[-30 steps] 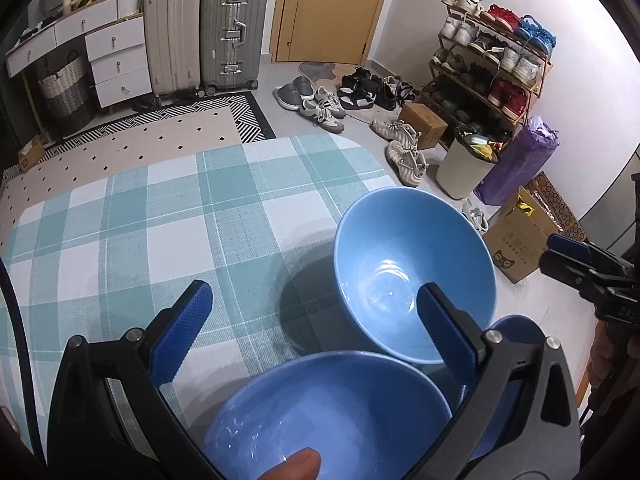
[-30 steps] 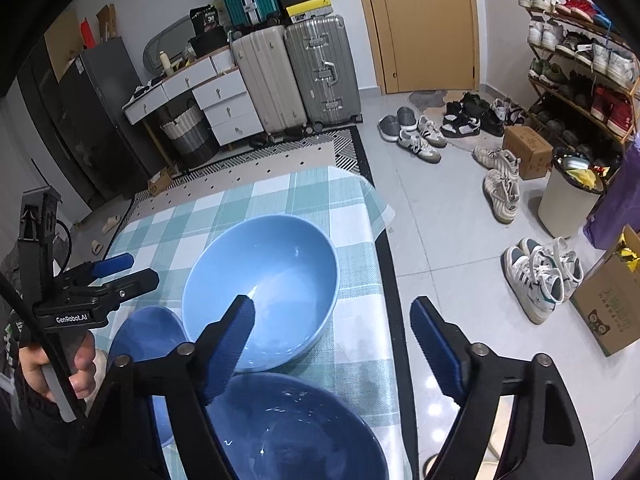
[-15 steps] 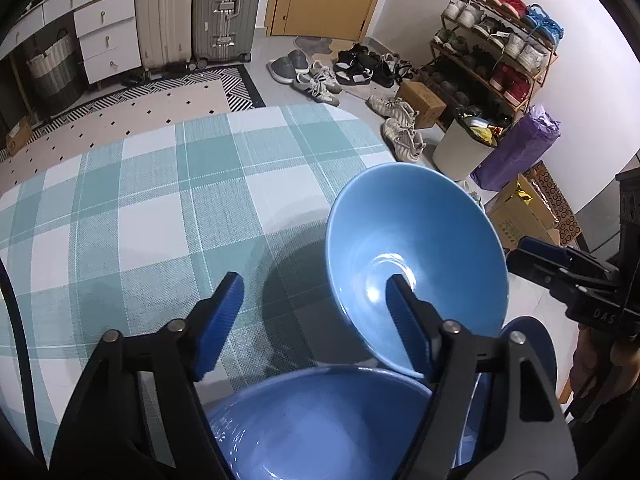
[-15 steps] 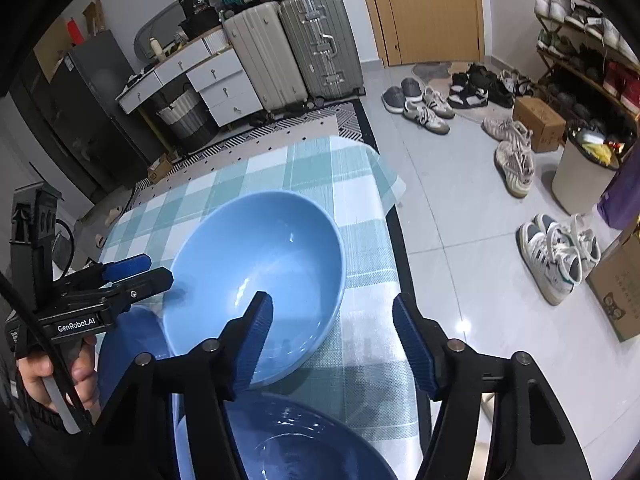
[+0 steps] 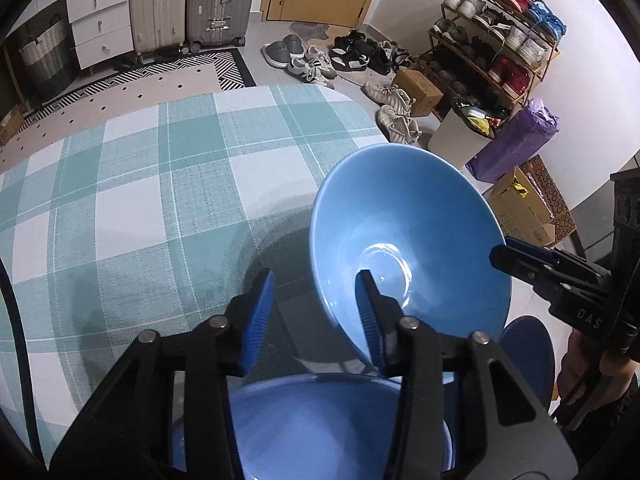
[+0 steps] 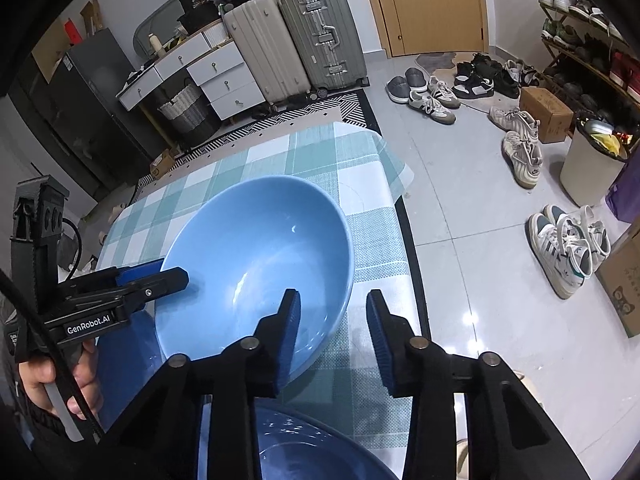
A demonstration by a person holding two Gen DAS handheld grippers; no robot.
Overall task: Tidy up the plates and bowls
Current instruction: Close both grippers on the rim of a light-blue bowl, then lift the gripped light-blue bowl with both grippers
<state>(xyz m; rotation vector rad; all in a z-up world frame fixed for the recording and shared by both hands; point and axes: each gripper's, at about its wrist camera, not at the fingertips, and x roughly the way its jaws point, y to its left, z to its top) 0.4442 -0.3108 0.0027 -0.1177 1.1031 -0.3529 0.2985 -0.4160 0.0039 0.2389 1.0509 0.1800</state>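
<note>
A large light blue bowl (image 5: 408, 240) (image 6: 256, 256) sits on the teal checked tablecloth (image 5: 140, 200). My left gripper (image 5: 314, 312) straddles its left rim, one pad inside and one outside; its jaws are closing and the pads stand clear of the wall. My right gripper (image 6: 334, 328) straddles the opposite rim the same way, jaws also closing with a gap to the wall. Each gripper shows in the other's view, the left gripper (image 6: 168, 276) and the right gripper (image 5: 504, 254). Two darker blue bowls lie near me, one (image 5: 312, 428) under the left gripper and one (image 6: 312, 448) under the right.
The table's right edge (image 6: 396, 216) runs close to the light blue bowl, with tiled floor beyond. Shoes (image 6: 568, 248), a white bin (image 6: 588, 168), cardboard boxes and a shoe rack (image 5: 500, 40) stand on the right. Suitcases (image 6: 320, 36) and drawers are at the back.
Both grippers came down onto the light blue bowl's opposite rims. Their jaws narrowed from wide open to a small gap around the bowl's wall.
</note>
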